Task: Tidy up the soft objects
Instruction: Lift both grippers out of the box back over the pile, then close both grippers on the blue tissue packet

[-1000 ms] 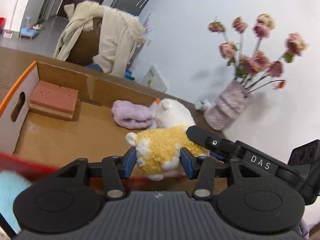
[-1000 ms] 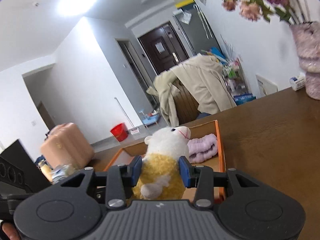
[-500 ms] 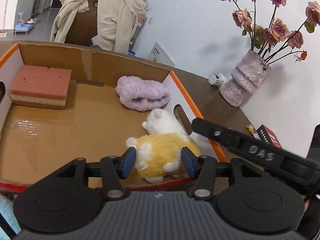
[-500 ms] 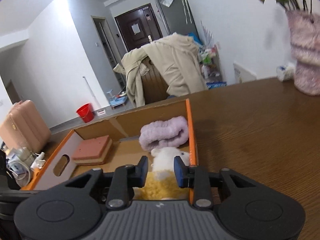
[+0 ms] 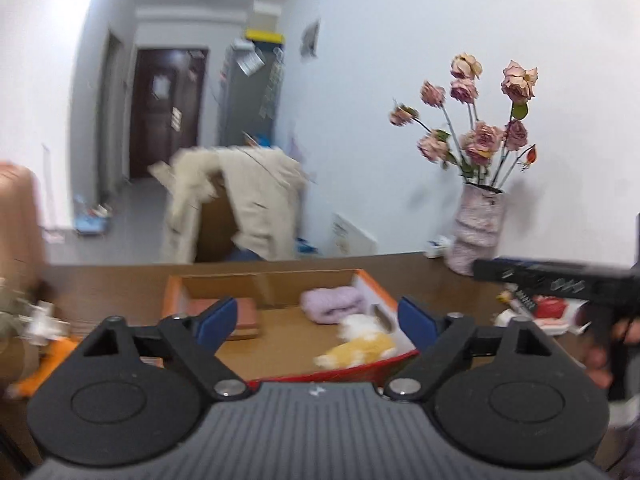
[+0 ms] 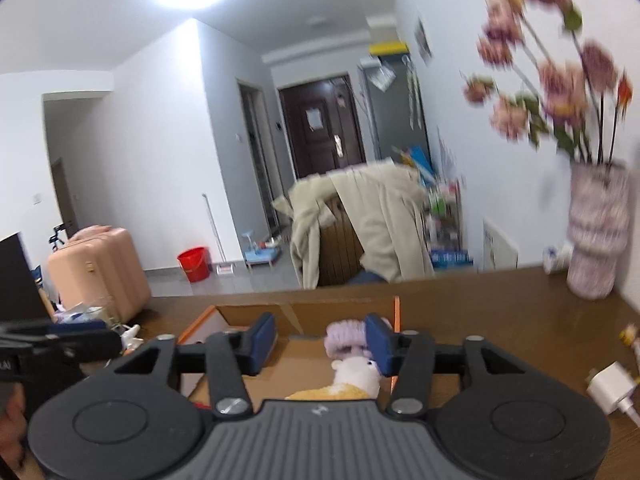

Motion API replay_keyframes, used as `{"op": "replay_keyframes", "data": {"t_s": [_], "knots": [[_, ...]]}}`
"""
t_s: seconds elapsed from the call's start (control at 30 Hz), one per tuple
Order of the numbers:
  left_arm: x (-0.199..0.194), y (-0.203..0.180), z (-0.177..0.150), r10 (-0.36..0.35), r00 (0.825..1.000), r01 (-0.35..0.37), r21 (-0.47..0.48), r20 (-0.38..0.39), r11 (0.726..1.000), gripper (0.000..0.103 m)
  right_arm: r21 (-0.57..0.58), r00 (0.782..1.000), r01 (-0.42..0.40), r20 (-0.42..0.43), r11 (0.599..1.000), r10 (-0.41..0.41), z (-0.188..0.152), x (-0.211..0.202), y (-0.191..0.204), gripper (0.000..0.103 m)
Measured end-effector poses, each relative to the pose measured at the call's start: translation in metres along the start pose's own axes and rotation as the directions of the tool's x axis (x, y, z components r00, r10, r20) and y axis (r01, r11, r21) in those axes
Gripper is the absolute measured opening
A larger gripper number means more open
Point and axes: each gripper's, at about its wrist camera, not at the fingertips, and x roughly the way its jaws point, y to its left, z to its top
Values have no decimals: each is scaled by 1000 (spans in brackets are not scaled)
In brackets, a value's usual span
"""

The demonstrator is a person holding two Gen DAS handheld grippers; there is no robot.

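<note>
Room: white-walled flat; dark wooden counter [image 5: 120, 280] with a cardboard box [image 5: 374, 286] on it, a vase of dried roses [image 5: 478, 224] at the wall beyond the box.
Step in hand: I read this as the release and pull-away after dropping the plush toy [image 5: 360, 346] into the box.
Left gripper [image 5: 316, 318]: jaws have just been opening, now wide apart; nothing between the pads, the box shows through the gap.
Right gripper [image 6: 318, 340]: jaws have just been opening, about half spread; holds nothing, the toy lies beyond and below the pads.
Doing it well: I'd keep both grippers spread until clear of the box rim, lift straight off so no pad snags fur, then look outside the box for the next soft piece.
Box contents: yellow-and-white plush toy on its side at the box's near right corner; lilac fluffy roll [image 5: 330, 302] behind it at the right wall; pink sponge block [image 5: 246, 310] at the far left.
Outside box: white charger [image 6: 610, 386] on the counter, right of the box.
</note>
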Motion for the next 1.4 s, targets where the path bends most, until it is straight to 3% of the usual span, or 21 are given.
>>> {"op": "replay_keyframes", "data": {"t_s": [0.23,0.37,0.57,0.73,0.93,1.07,1.17,1.23,1.4], "knots": [[-77,-1,-47,118,991,-123,69,68,990,100,-120,996,-34,78,992,43,-25,-72,41,72],[-103,1,-87,158,986,-160,33,53,987,103,-178,995,-55,78,983,70,-61,-95,69,77],[-114,12,-146,187,980,-192,-77,-70,978,103,-195,989,-150,-21,969,149,-133,-112,99,80],[-112,22,-163,230,965,-240,-67,-126,968,103,-191,971,-202,-164,961,171,-176,-107,118,79],[-104,22,-163,169,976,-180,-74,-141,981,103,-212,963,-216,-207,953,172,-192,-103,133,79],[-96,12,-169,74,978,-91,-77,-193,993,101,-232,957,-214,-245,949,156,-193,-86,135,78],[-89,2,-177,-59,968,30,-118,-244,993,80,-210,955,-203,-257,956,146,-191,-74,131,76],[-79,-4,-183,-124,955,86,-149,-270,985,66,-174,956,-194,-252,965,147,-188,-67,124,67],[-51,-3,-191,-185,934,102,-267,-306,958,37,-37,945,-198,-274,979,181,-183,-38,101,45]]}}
